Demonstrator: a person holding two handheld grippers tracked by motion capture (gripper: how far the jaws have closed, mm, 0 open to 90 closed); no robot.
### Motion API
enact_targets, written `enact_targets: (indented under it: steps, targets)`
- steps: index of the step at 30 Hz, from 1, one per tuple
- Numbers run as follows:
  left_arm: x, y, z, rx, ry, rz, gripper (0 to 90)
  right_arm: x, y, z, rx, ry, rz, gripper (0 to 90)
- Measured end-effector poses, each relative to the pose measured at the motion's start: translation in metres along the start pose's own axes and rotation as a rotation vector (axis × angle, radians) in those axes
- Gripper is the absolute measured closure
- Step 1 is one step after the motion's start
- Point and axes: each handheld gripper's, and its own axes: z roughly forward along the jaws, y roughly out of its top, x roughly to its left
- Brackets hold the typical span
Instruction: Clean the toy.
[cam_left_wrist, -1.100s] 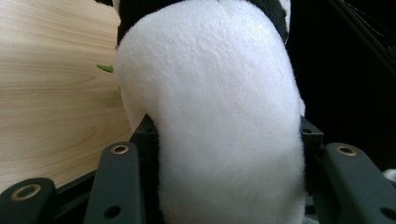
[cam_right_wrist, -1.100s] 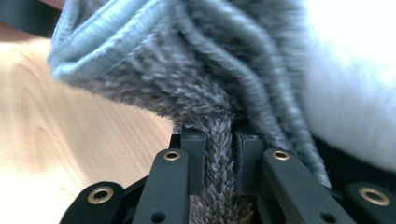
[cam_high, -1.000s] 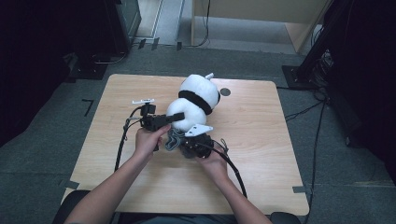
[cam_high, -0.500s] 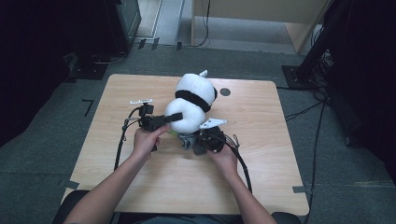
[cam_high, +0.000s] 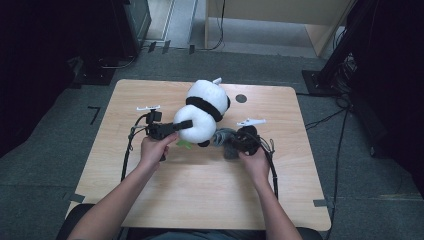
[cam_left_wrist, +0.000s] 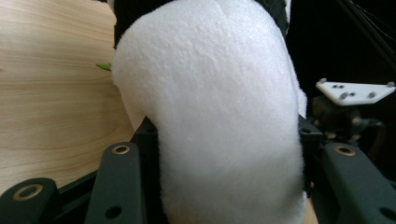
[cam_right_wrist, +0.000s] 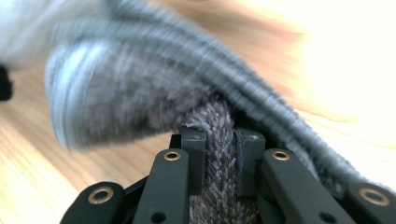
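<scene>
A black-and-white panda plush (cam_high: 205, 111) lies mid-table. My left gripper (cam_high: 184, 125) is shut on its white rounded end; in the left gripper view that white plush (cam_left_wrist: 210, 107) bulges between the jaws of the left gripper (cam_left_wrist: 224, 154). A small green piece (cam_high: 185, 145) lies by the plush. Just right of the panda, my right gripper (cam_high: 231, 145) is shut on a grey knitted cloth (cam_high: 222, 136). In the right gripper view the grey cloth (cam_right_wrist: 140, 79) is pinched tight in the right gripper (cam_right_wrist: 223, 154) and drapes beyond it, blurred.
The light wooden table (cam_high: 200, 200) has a small dark round mark (cam_high: 241, 98) at the back. Black cables (cam_high: 127, 155) trail from both grippers across the top. Dark stands and a wooden cabinet (cam_high: 280, 20) surround the table on grey floor.
My right gripper has moved to the right, away from the panda, carrying the grey cloth with it. The left gripper and the plush have stayed in place.
</scene>
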Motion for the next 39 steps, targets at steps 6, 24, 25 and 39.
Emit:
enact_targets:
  steps: [6,24,25,39]
  targets:
    - [0.004,0.004,-0.002,-0.004,0.03,0.009,46.5,-0.007,0.015,-0.039,-0.117,0.005,0.034,78.5]
    - [-0.027,-0.009,0.016,0.029,0.103,0.208,46.1,0.082,0.036,-0.04,-0.225,0.185,-0.126,75.9]
    - [-0.029,-0.01,0.017,0.032,0.097,0.212,46.1,0.085,0.035,-0.037,-0.219,0.188,-0.133,76.6]
    - [-0.021,-0.006,0.012,0.01,0.087,0.124,46.3,0.119,0.018,-0.011,-0.212,0.201,-0.246,80.1]
